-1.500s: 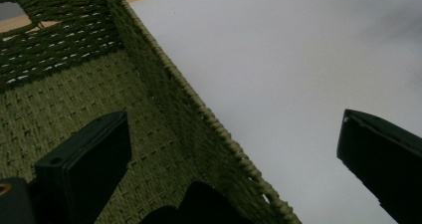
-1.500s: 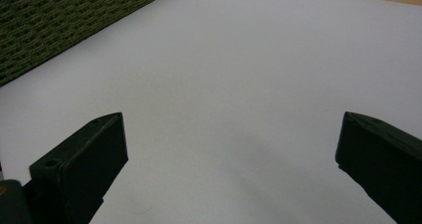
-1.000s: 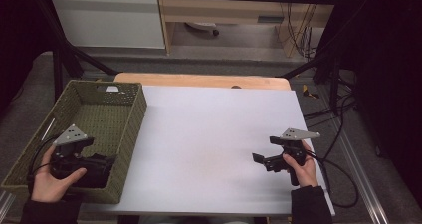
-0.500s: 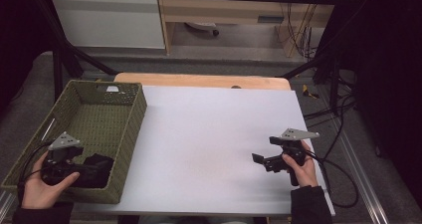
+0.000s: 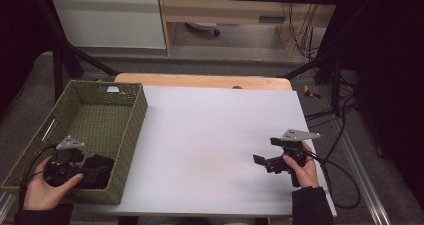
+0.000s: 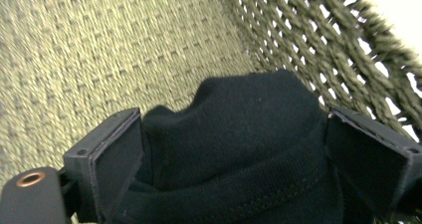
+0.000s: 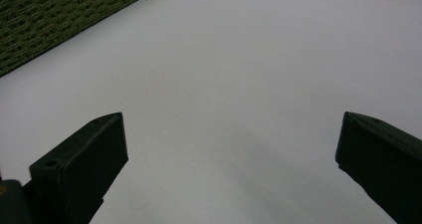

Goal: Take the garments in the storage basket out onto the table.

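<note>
A black cloth (image 5: 102, 164) lies bunched in the near corner of the green woven basket (image 5: 107, 92). My left gripper (image 5: 87, 174) reaches into that corner, held by a hand. In the left gripper view the cloth (image 6: 249, 109) fills the gap of my left gripper (image 6: 234, 149) and touches both pads (image 6: 117, 154); the jaws have just been closing on it. My right gripper (image 5: 267, 152) rests in a hand over the white table (image 5: 215, 125) at the right, open, and my right gripper (image 7: 231, 154) has nothing between its jaws.
The basket wall (image 6: 308, 40) rises close behind the cloth. A wooden strip (image 5: 200, 80) borders the table's far edge. Cables (image 5: 340, 185) trail off the right side. The basket's side (image 7: 59, 15) is far off in the right gripper view.
My left gripper has shifted a little toward the basket's near left corner and sunk onto the black cloth. The right hand has stayed still.
</note>
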Demonstrator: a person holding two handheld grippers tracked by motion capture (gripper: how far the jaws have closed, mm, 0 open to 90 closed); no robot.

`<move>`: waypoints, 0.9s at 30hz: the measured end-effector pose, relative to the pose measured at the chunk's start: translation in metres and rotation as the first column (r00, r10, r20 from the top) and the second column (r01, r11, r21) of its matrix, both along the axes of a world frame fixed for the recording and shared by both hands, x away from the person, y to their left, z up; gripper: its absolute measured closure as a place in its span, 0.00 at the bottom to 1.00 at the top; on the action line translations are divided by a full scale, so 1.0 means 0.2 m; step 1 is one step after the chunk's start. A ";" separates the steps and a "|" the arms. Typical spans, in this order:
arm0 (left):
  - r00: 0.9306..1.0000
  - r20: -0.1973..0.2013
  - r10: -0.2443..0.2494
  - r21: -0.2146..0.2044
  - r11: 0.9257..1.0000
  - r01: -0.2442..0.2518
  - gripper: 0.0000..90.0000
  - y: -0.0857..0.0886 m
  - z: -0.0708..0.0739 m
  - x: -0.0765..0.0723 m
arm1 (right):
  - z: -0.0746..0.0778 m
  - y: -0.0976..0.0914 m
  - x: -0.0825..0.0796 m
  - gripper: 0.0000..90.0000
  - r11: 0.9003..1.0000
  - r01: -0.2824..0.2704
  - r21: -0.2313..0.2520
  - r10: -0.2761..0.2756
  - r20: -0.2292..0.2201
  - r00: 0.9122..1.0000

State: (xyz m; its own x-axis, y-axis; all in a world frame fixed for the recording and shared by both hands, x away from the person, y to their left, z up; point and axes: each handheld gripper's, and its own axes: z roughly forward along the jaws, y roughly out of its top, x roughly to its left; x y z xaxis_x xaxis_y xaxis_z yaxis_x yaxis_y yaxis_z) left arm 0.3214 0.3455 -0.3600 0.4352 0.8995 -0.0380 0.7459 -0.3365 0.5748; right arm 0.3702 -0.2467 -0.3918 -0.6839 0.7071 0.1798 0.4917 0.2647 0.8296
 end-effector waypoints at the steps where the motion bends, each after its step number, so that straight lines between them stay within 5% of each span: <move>1: 1.000 -0.008 0.002 -0.005 1.000 -0.002 0.11 0.00 0.00 0.00 | 0.00 0.00 0.00 0.01 1.000 -0.001 -0.001 0.001 0.002 1.000; 15: 0.996 -0.070 0.048 0.102 0.994 -0.041 0.14 -0.05 -0.02 0.03 | 0.00 0.00 0.00 0.01 1.000 -0.001 -0.005 0.001 -0.003 1.000; 20: 0.990 -0.120 0.076 0.074 0.995 -0.067 0.21 -0.04 -0.04 0.04 | 0.00 0.00 0.00 0.01 1.000 0.000 -0.004 0.000 -0.006 1.000; 27: 0.988 -0.143 0.064 0.035 0.998 -0.059 0.33 -0.03 -0.04 0.05 | 0.00 0.00 0.00 0.01 1.000 -0.001 -0.008 0.001 -0.005 1.000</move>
